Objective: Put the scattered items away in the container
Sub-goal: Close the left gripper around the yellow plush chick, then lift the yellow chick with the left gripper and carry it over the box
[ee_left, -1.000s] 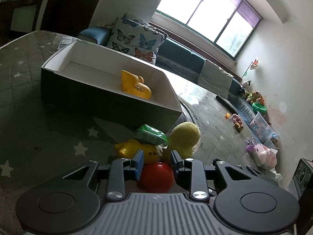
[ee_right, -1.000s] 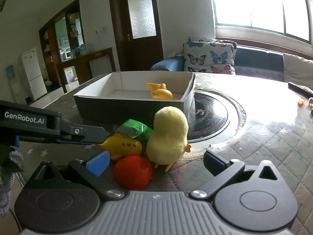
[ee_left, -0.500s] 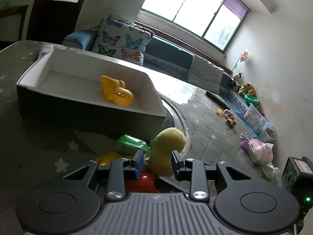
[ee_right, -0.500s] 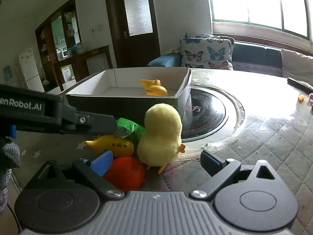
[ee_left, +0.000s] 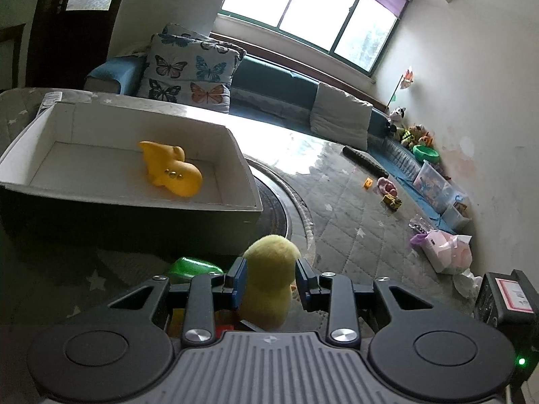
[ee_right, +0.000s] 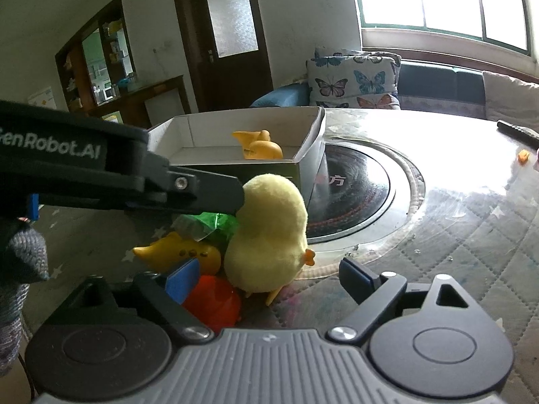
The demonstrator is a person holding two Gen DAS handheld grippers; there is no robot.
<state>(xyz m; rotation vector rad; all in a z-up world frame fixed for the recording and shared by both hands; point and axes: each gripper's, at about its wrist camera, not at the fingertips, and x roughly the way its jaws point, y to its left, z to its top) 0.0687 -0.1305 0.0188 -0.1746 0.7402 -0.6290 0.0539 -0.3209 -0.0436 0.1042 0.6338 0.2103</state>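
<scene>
Left wrist view
- Left gripper [ee_left: 269, 281]: fingers apart, straddling the plush chick [ee_left: 267, 286]; the left pad looks against its fluff, a sliver of gap shows at the right pad. Not yet clamped.
- Plush chick, location: on the quilted table [ee_left: 353, 235], just in front of the near wall of the box [ee_left: 134, 202].
- Box contents: one yellow rubber toy [ee_left: 170, 173] lying on the floor of the box.
- Green toy [ee_left: 192, 266]: beside the chick, to its left.

Right wrist view
- Right gripper [ee_right: 266, 277]: fingers wide apart, holding nothing, low behind the toy pile.
- Plush chick [ee_right: 266, 232], orientation: upright, long axis vertical, beak toward the right.
- Handling, judged: light, soft, compressible, not fragile; best gripped across the mid-body, since fluff may slip under a shallow pinch.
- Neighbours: yellow whale toy [ee_right: 182, 252] and red ball [ee_right: 212, 299] sit close against the chick's left side.
</scene>
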